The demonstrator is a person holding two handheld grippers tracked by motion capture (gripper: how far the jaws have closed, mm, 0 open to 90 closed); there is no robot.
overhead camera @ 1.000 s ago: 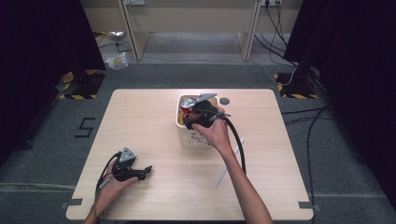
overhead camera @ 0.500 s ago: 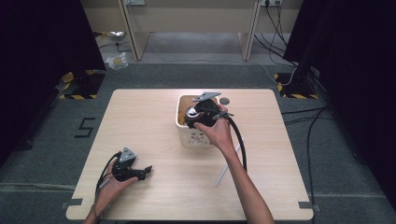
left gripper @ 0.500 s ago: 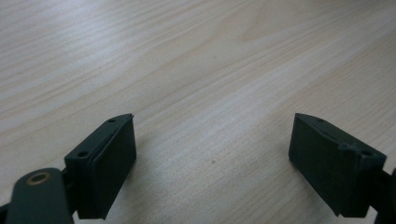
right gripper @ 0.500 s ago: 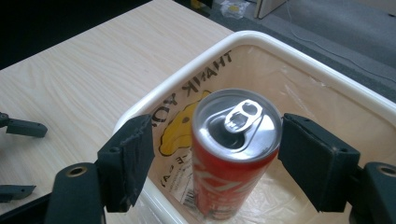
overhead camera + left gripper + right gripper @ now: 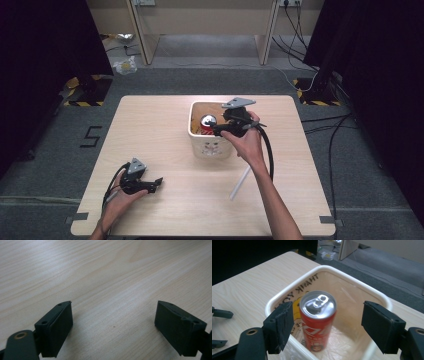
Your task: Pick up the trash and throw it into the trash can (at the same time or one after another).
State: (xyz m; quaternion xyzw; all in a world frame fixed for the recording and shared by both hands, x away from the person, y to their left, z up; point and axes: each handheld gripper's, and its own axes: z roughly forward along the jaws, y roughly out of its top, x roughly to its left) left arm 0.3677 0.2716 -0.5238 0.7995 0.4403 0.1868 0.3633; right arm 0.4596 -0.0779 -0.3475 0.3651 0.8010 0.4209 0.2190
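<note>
A red drink can (image 5: pixel 318 317) stands upright inside a cream plastic bin (image 5: pixel 352 285) lined with clear film. In the high view the can (image 5: pixel 208 120) shows its silver top near the middle of the bin (image 5: pixel 212 147). My right gripper (image 5: pixel 328 306) hovers at the bin's right rim (image 5: pixel 217 131). Its jaws have just been opening and stand wide, apart from the can, which sits beyond them with no pad touching it. My left gripper (image 5: pixel 157 182) rests at the table's near left, open over bare wood (image 5: pixel 113 305).
A thin white stick (image 5: pixel 240 182) lies on the wooden table (image 5: pixel 160 130) to the near right of the bin. Dark curtains flank the table, and cables run over the grey floor at the right.
My right gripper has drawn back from over the bin toward its right rim and risen a little, leaving the can standing inside. The left gripper has stayed put.
</note>
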